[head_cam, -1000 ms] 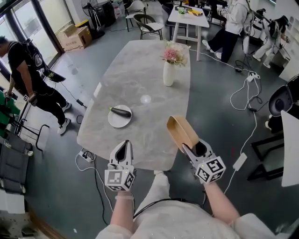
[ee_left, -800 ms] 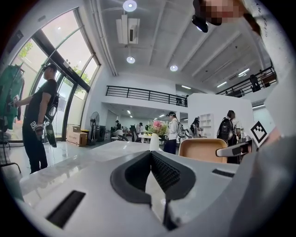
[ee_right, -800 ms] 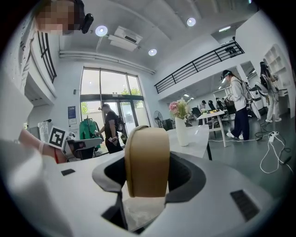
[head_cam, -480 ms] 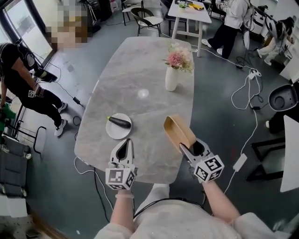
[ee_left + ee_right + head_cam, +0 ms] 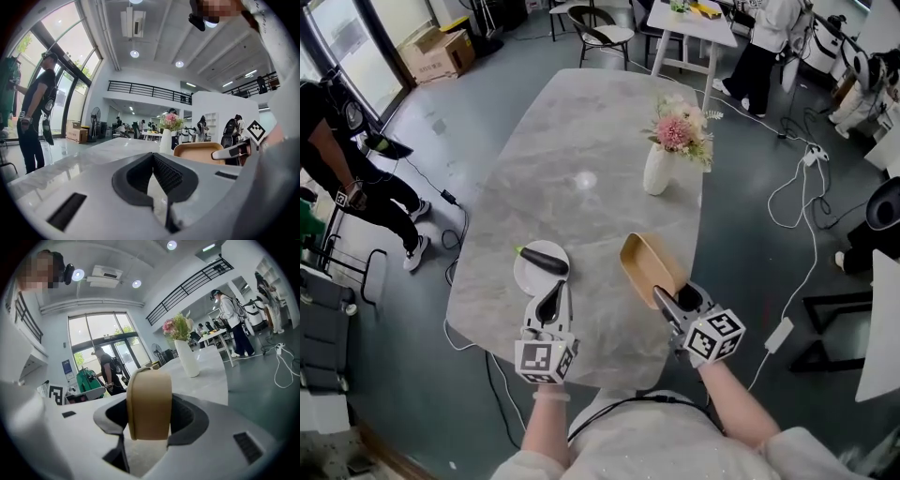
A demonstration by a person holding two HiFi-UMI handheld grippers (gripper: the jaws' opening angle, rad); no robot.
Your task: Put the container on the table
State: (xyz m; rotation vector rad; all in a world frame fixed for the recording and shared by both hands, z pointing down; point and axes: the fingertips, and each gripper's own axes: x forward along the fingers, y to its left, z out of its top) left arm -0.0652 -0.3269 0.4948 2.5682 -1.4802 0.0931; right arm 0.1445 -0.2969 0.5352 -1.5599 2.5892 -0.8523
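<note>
While container (image 5: pixel 647 264) hangs above table (image 5: pixel 581 122), lower centre | right gripper (image 5: pixel 662 296) pinches its rim, base free for set-down | left gripper (image 5: pixel 553 291) pressed together, empty.

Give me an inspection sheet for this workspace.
Surface: grey oval table.
Job's things: tan container, clamped in right tongs over the table's near end.
Clutter: plate with dark vegetable; vase of flowers.
Grippers: left tongs shut, empty; right tongs shut on container.
Cables: white cable on floor at right; black cable at left.
Surroundings: people, chair, second table, box.
</note>
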